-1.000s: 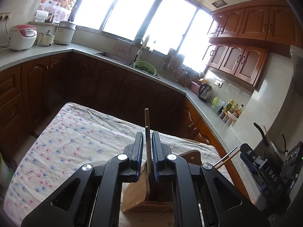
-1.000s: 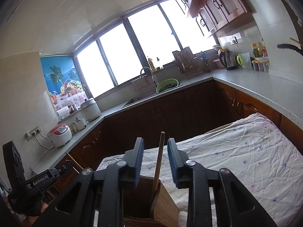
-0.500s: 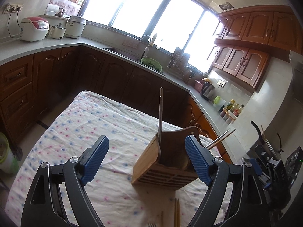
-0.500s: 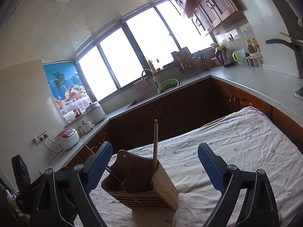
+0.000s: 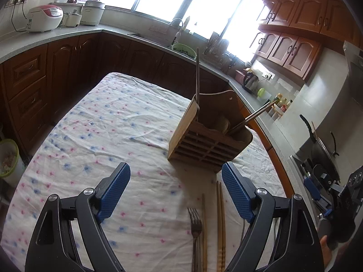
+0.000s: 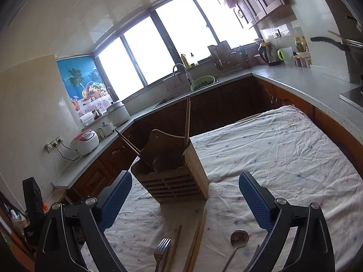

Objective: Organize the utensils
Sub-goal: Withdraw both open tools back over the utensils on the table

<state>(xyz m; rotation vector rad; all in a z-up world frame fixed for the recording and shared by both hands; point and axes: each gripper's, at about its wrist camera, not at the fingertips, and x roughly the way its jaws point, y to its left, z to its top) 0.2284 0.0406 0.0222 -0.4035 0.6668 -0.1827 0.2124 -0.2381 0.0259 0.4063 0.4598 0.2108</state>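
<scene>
Utensils (image 6: pixel 195 238) cut off at frame edge, left tongs (image 5: pixel 175 192) spread, right tongs (image 6: pixel 185 199) opening, empty.

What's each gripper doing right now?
Left gripper: open, holding nothing.
Right gripper: opening wider, nothing between the jaws.

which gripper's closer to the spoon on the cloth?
Right. The spoon lies between the right gripper's opening jaws, close to its right finger. The left gripper, open over the fork and chopsticks, has no spoon in view.
</scene>
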